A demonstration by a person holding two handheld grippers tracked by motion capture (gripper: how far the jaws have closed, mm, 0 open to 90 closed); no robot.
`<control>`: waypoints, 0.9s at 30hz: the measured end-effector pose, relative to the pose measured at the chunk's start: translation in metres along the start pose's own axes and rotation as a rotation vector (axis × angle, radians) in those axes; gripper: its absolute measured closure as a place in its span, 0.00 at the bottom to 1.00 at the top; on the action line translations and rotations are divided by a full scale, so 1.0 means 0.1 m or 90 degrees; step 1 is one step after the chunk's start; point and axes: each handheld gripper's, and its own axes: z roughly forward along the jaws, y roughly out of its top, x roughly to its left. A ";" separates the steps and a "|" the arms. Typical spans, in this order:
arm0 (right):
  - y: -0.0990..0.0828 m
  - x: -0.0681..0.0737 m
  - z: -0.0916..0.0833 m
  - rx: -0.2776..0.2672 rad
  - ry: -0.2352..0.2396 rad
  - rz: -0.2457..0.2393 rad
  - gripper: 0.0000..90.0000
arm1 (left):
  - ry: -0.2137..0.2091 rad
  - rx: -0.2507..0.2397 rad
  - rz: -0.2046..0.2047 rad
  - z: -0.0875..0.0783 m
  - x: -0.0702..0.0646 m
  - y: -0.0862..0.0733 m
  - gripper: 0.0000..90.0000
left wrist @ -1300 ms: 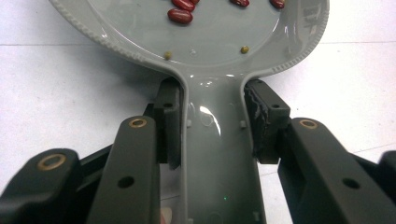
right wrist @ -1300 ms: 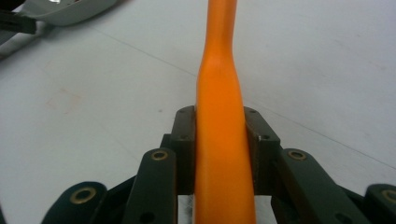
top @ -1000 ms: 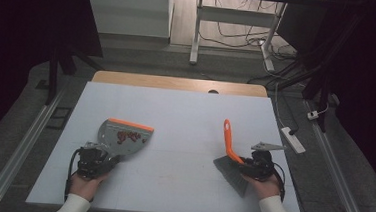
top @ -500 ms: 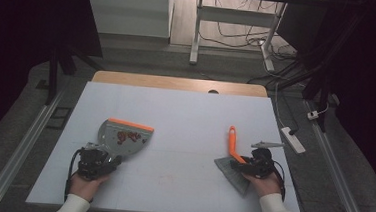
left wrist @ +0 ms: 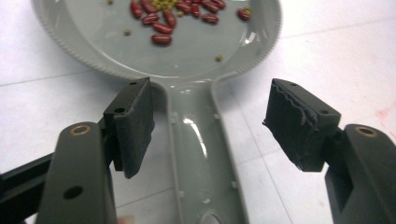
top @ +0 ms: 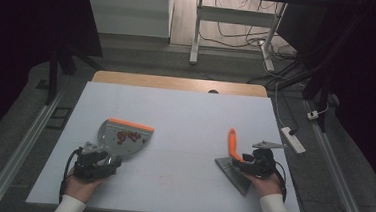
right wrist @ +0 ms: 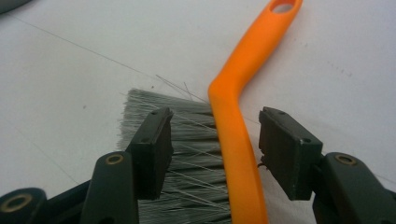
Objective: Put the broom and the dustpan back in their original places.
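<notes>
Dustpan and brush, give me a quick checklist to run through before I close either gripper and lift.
1. Left gripper open: ok, jaws stand wide apart.
2. Dustpan handle lined up between the left jaws: ok, neither pad touches it.
3. Beans settled inside the dustpan: ok, they lie in the pan, which rests flat on the table.
4. Right gripper open: ok.
5. Brush between the right jaws: ok, orange spine and part of the bristles sit in the gap.
6. Right pads clear of the bristles: cannot tell, one pad overlaps them in the right gripper view.

One overhead view, two close-ups
</notes>
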 end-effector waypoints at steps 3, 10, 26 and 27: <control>0.01 0.03 -0.02 -0.008 0.007 -0.015 0.49 | -0.009 -0.001 0.019 -0.01 -0.01 0.01 0.38; 0.00 0.11 -0.05 -0.015 0.020 -0.059 0.49 | 0.001 -0.016 0.046 -0.06 0.00 0.03 0.39; 0.00 0.44 -0.04 -0.038 0.090 -0.147 0.50 | -0.107 -0.028 0.138 0.01 -0.11 0.15 0.42; 0.00 0.46 -0.04 -0.040 0.091 -0.150 0.50 | -0.112 -0.023 0.141 0.02 -0.12 0.15 0.42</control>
